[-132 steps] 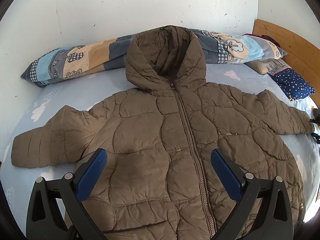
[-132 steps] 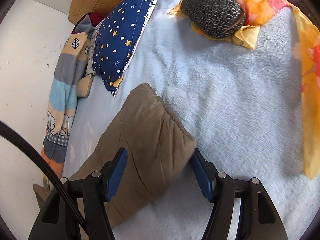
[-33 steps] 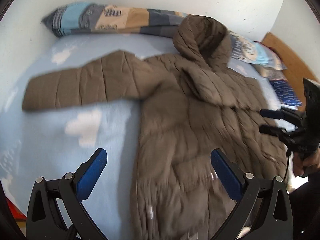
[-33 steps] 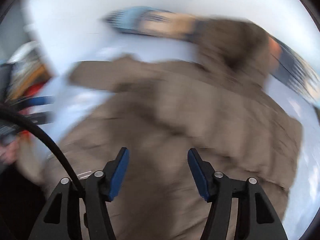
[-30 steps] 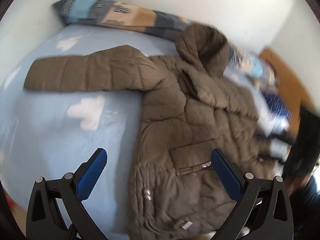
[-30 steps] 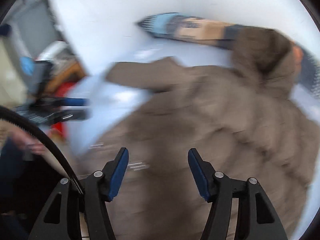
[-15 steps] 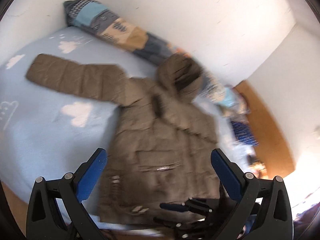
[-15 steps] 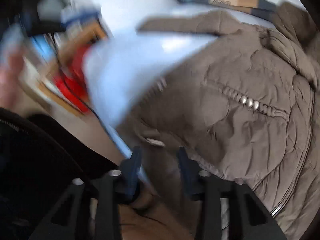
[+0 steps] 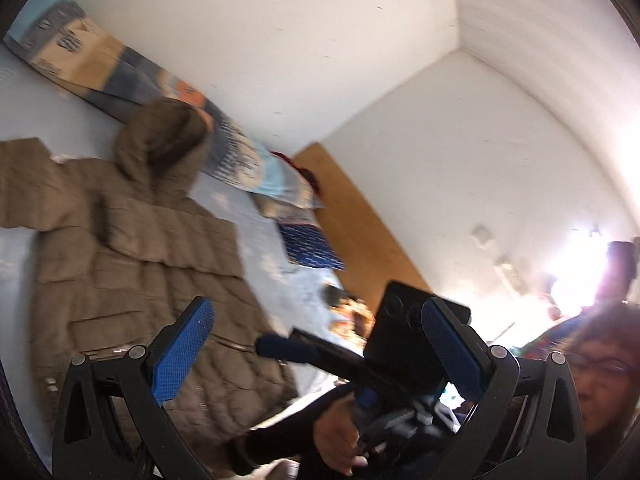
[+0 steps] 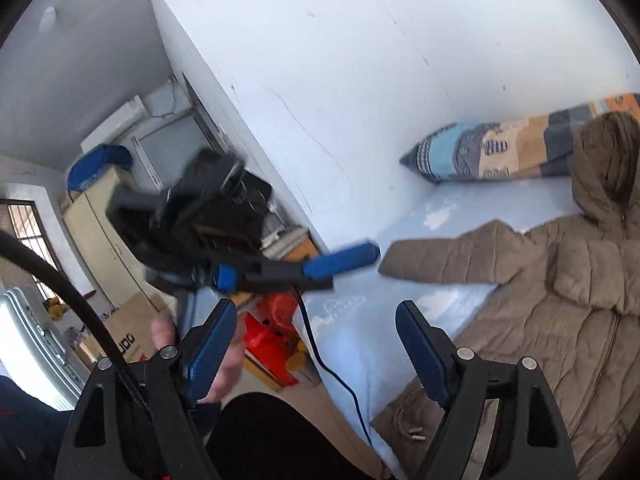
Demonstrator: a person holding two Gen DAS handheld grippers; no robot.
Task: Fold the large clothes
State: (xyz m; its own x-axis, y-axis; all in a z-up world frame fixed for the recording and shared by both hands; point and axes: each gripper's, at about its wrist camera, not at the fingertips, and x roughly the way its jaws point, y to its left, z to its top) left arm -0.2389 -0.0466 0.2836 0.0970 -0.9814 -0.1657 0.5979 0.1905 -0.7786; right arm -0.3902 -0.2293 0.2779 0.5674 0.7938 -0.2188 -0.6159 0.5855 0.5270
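A brown quilted hooded jacket (image 9: pixel 132 264) lies flat on the pale blue bed (image 10: pixel 360 320). One sleeve (image 10: pixel 440 256) stretches out toward the bed's edge, and the other lies folded across the chest (image 10: pixel 592 276). My left gripper (image 9: pixel 320 348) is open with nothing between its blue pads, held in the air off the jacket's hem. My right gripper (image 10: pixel 318 350) is also raised off the jacket; its jaws are opening with nothing between them. Each view shows the other gripper: the right gripper (image 9: pixel 276 348) held by a hand (image 9: pixel 340 436), and the left gripper (image 10: pixel 352 268) over the bed's side.
A long patterned pillow (image 10: pixel 500 152) lies along the white wall. A starred blue pillow (image 9: pixel 308 248) sits by the wooden headboard (image 9: pixel 360 232). Beside the bed are red bags (image 10: pixel 272 328), a cardboard box (image 10: pixel 132 332) and a cabinet (image 10: pixel 100 224). A black cable (image 10: pixel 320 356) hangs across the bed's edge.
Both cameras have swung up and away from the jacket, which now sits at the side of each view. The right jaws narrowed half a second ago and stand wide now.
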